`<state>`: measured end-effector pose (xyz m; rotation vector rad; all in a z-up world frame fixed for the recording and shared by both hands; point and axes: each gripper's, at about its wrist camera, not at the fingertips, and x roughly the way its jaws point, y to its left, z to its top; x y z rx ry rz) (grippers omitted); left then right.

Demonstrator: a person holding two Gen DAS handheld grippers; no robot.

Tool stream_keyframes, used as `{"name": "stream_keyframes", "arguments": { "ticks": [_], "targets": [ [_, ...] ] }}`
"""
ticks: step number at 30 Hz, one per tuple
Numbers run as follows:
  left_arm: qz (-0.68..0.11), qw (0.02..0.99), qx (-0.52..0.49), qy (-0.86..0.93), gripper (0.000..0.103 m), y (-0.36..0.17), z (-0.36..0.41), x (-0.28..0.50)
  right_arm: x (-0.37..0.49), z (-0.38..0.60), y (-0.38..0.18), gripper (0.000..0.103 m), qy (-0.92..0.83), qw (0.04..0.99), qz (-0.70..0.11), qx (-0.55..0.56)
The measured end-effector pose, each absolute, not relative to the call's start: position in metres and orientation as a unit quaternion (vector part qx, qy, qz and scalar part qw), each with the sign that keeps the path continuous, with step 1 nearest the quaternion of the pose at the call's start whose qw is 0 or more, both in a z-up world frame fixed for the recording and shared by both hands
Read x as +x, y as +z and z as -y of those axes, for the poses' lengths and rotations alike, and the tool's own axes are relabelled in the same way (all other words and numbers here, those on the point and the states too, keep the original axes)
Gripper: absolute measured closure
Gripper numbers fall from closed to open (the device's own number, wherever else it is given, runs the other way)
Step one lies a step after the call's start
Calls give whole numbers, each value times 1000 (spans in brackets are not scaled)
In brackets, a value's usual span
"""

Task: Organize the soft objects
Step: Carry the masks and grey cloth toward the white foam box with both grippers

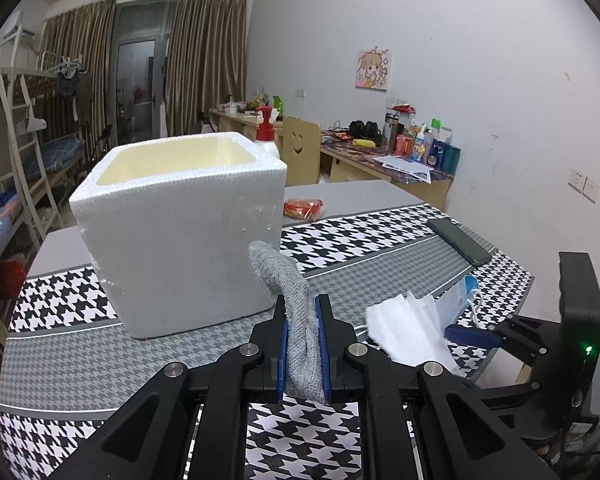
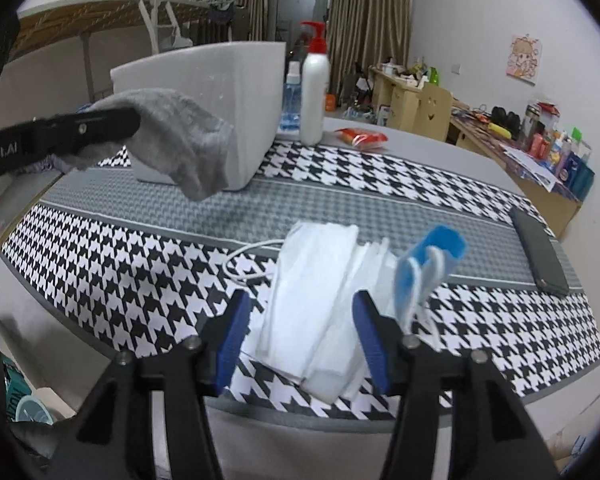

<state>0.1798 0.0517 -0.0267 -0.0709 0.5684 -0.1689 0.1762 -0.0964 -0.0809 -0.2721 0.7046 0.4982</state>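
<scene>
Grey sock (image 1: 296, 300) is up off the table, pinched btwn the blue pads of the left gripper (image 1: 303, 312), jaws nearly closed on it; the free end curls up in front of the white foam box (image 1: 180, 232). From the right wrist view the sock (image 2: 180, 140) droops from that gripper's black finger, just in front of the box's corner.

Stack of white face masks (image 2: 316, 312) lies on the black-and-white houndstooth mat (image 2: 100, 260), w/ a blue mask (image 2: 432, 260) and its ear loops beside it. Right gripper (image 2: 300, 336) straddles the white stack, jaws about half open, pads clear of the masks on both sides, nothing gripped. It's tilted down toward the table.

Mat covers a grey table (image 1: 360, 192). Dark phone (image 2: 540, 248) near the mat's right edge. Red snack packet (image 1: 303, 208) behind the box, plus a white pump bottle w/ red top (image 2: 315, 96) and a small blue bottle (image 2: 291, 104).

Room: bunk bed (image 1: 28, 128) left, brown curtains (image 1: 208, 56) round a glass door, cluttered desks (image 1: 380, 160) along the white wall, cartoon poster (image 1: 373, 70) above.
</scene>
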Motion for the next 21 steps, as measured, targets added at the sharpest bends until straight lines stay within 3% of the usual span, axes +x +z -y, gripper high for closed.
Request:
{"name": "stream_keyframes", "arguments": {
  "ticks": [7, 10, 15, 21],
  "targets": [
    [-289, 953, -39, -86, 90, -36, -50, 187, 189, 86, -97, 46, 225, 888, -376, -140],
    [-289, 953, -41, -87, 90, -37, -50, 188, 193, 85, -105, 52, 222, 881, -393, -143],
    [-293, 951, -42, -93, 90, -41, -47, 187, 190, 81, -106, 74, 228, 875, -400, -148],
    [-296, 950, -46, -94, 90, -44, -47, 184, 196, 89, -105, 75, 235, 867, -423, -116]
  ]
}}
